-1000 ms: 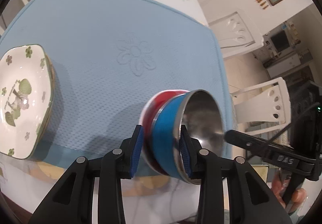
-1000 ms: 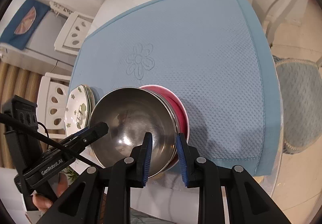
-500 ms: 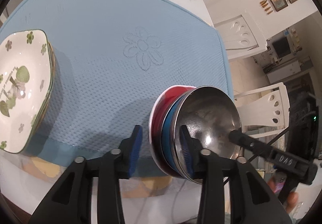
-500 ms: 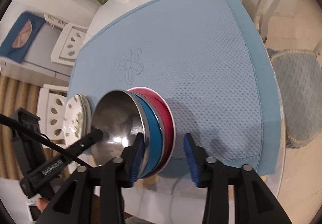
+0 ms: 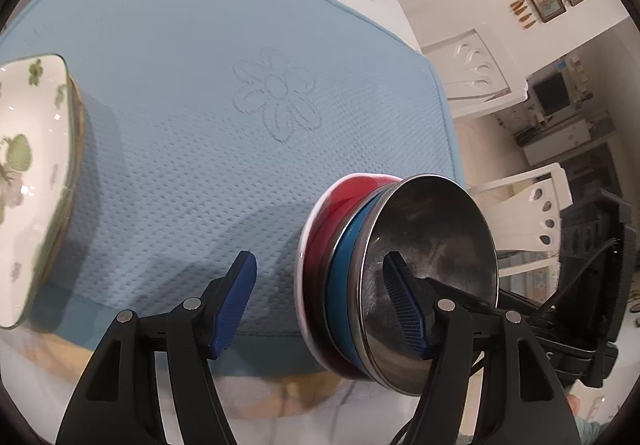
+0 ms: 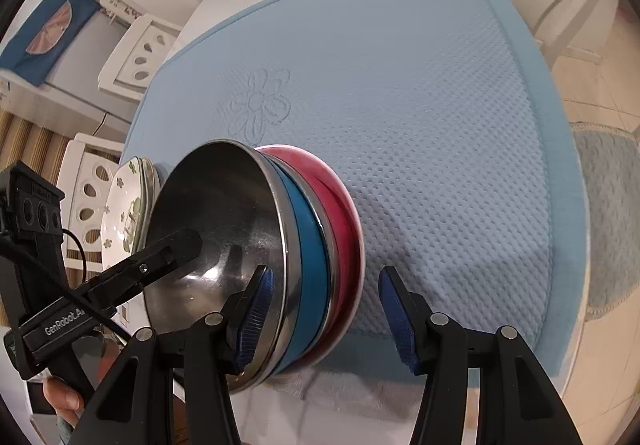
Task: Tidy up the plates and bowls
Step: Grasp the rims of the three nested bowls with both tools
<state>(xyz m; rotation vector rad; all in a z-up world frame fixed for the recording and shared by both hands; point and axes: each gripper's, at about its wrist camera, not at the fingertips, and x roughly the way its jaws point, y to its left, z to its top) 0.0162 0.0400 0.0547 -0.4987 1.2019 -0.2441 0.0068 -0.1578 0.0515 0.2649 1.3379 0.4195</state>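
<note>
Now steel bowl nests in blue & red bowls.

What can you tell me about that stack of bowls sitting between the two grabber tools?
The stack of bowls is three nested bowls: a shiny steel-lined one on top, its outside blue, and a red one with a white rim at the bottom. It sits near the front edge of the blue mat. The left gripper and right gripper each straddle the rim, one finger inside the top bowl, one outside. Both have just been opening, and the outer pads stand clear of the stack.
</note>
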